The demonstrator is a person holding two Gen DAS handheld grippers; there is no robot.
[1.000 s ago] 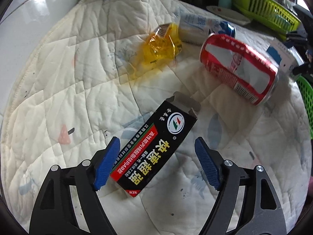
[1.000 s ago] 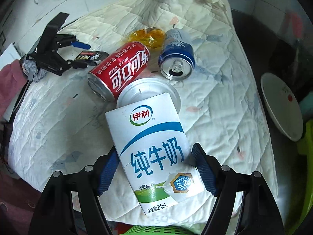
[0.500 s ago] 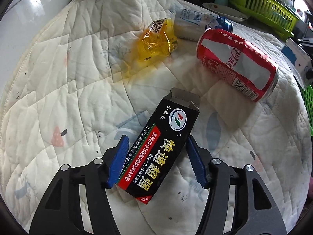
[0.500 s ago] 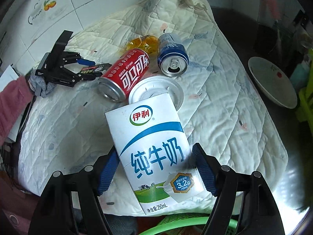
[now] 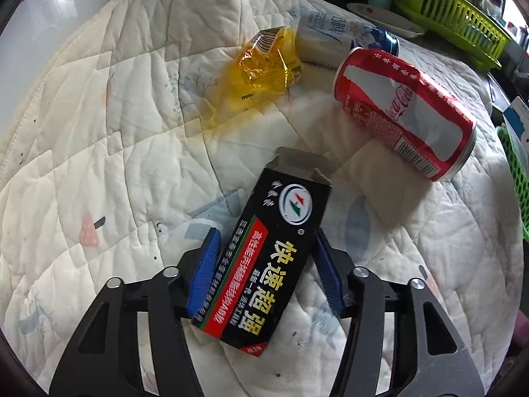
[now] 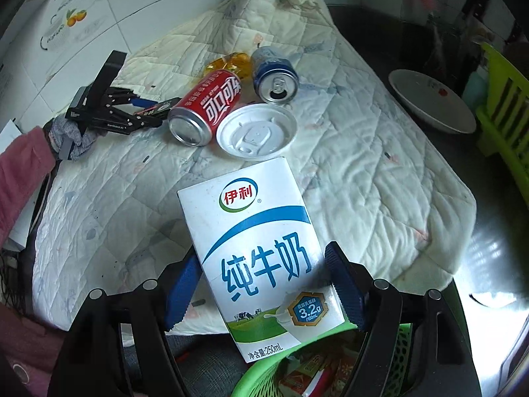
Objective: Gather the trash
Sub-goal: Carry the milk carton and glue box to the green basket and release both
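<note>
Two grippers are busy over the quilted cover (image 5: pixel 99 132). Left gripper (image 5: pixel 266 271) has its blue pads pressed against the long sides of a black glue box (image 5: pixel 264 264), which lies flat on the quilt, its long axis running away from the gripper and its open flap end pointing toward the red cola can (image 5: pixel 403 112). Right gripper (image 6: pixel 264 284) is clamped on a white milk carton (image 6: pixel 264 264), held just above a green basket (image 6: pixel 264 377), its long axis in line with the fingers and its logo end pointing away.
</note>
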